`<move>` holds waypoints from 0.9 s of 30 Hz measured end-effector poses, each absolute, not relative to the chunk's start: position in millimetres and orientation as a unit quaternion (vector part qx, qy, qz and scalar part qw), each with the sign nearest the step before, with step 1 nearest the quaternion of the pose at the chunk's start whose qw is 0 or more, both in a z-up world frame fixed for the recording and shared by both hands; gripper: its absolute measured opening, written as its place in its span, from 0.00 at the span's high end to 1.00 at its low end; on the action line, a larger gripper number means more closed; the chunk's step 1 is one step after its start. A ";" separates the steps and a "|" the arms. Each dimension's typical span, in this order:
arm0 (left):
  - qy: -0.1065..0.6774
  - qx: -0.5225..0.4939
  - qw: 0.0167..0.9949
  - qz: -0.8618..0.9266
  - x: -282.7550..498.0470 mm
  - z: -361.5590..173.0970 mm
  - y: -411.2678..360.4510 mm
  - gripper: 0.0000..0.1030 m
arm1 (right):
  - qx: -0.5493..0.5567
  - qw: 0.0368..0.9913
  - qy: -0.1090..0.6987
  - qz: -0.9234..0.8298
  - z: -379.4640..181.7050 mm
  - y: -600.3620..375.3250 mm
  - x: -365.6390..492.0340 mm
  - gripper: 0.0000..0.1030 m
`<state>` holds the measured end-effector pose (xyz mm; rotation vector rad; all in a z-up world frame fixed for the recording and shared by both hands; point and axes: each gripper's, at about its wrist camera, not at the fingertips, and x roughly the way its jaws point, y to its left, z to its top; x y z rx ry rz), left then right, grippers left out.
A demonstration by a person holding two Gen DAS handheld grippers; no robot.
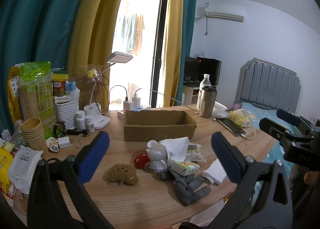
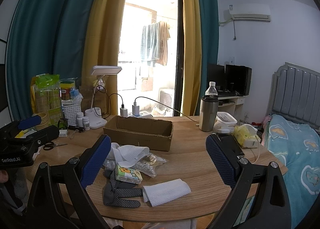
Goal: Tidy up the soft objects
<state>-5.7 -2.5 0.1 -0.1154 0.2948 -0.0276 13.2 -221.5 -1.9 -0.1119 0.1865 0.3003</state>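
An open cardboard box sits mid-table; it also shows in the right wrist view. In front of it lies a pile: a brown plush, a red toy, a bubble-wrapped figure, a white cloth, a tissue pack, a grey dotted glove and a folded white cloth. My left gripper is open above the pile. My right gripper is open and empty, above the same pile.
Paper cups, a white basket, pill bottles and a desk lamp crowd the table's left. A steel tumbler, phone and yellow tissue bag stand at the right. A bed lies beyond.
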 end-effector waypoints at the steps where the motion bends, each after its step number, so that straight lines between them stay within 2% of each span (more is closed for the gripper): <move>1: 0.147 -0.057 0.987 -0.014 -5.6 0.1 -2.7 0.00 | -0.056 0.983 0.092 0.149 -1.8 -221.6 13.0 0.05; 27: 0.157 -0.062 0.986 -0.016 -3.2 -8.6 -3.2 0.00 | -0.052 0.982 0.095 0.152 -1.6 -222.1 13.4 0.05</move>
